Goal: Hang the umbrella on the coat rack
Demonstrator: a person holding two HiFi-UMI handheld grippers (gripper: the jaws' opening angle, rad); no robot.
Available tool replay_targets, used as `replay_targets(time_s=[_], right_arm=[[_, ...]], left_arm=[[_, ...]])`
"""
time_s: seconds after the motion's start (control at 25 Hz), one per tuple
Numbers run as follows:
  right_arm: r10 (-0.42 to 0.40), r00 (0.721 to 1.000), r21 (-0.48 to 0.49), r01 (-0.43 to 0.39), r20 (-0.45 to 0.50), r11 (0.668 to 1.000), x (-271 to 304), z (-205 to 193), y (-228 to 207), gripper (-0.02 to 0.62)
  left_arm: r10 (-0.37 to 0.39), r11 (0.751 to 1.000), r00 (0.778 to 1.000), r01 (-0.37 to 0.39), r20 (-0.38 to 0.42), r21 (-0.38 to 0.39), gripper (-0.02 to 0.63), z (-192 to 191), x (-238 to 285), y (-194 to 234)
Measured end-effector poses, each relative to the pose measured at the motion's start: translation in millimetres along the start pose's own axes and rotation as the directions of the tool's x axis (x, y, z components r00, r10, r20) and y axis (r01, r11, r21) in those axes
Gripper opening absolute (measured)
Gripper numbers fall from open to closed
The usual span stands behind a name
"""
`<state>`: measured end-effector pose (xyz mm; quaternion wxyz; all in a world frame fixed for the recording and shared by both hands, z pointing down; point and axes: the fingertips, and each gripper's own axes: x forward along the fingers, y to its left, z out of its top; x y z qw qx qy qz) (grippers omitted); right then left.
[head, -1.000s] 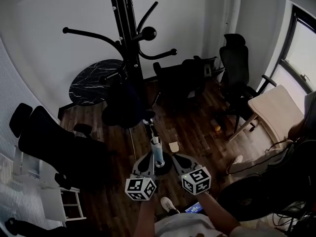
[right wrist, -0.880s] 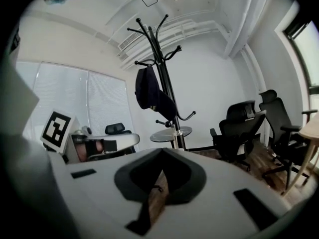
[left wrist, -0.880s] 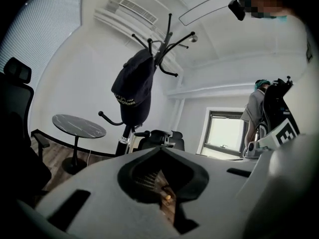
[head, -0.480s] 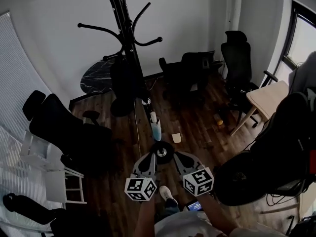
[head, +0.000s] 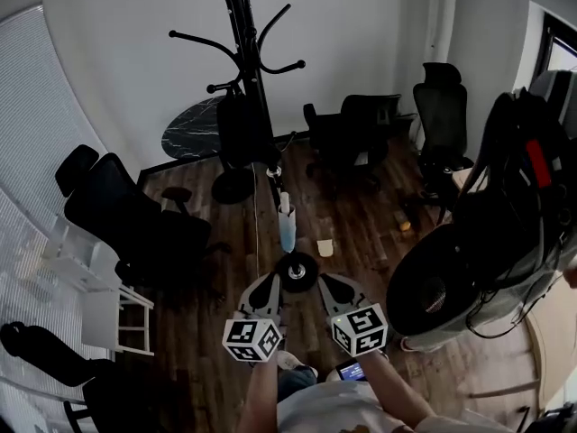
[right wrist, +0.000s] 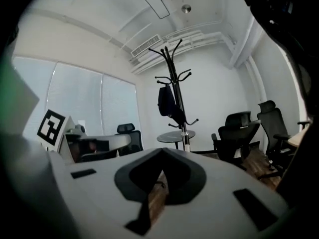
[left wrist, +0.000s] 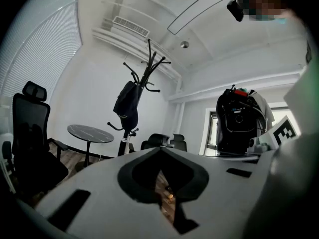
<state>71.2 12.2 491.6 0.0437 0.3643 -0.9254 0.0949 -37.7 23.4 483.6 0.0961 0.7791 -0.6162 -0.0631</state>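
Note:
A dark folded umbrella [head: 239, 129] hangs from a lower hook of the tall black coat rack [head: 242, 25]. The rack's pole runs down through a pale section to its round base [head: 296, 271] on the wood floor. The left gripper view shows the umbrella [left wrist: 126, 108] on the rack [left wrist: 148, 66], and so does the right gripper view, with the umbrella [right wrist: 167, 101] on the rack [right wrist: 173, 63]. My left gripper [head: 268, 281] and right gripper [head: 326, 281] sit side by side just short of the base. Both are shut and hold nothing. In its own view each of the left gripper [left wrist: 160, 151] and right gripper [right wrist: 162, 151] points towards the rack.
A round dark table [head: 194, 124] stands behind the rack. Black office chairs stand at left [head: 135, 219] and at the back [head: 356, 133]. A large black backpack [head: 505, 197] fills the right side. A white shelf [head: 99, 305] is at lower left. Small items [head: 325, 247] lie on the floor.
The view has drawn back from the rack, which now looks smaller and farther off. The black backpack has come into view at right. Both grippers stay shut, low in the frame.

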Motion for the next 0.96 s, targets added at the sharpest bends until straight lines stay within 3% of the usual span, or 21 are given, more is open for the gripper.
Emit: replay_targets(time_s=[0.96], right_arm=[[-0.004,1.0,-0.012,0.004,-0.007,1.0,-8,-5,-5,0.011]], left_arm=[[-0.003,1.0,0.999,0.004,0.036,-0.025,0.02,7,-8,-4]])
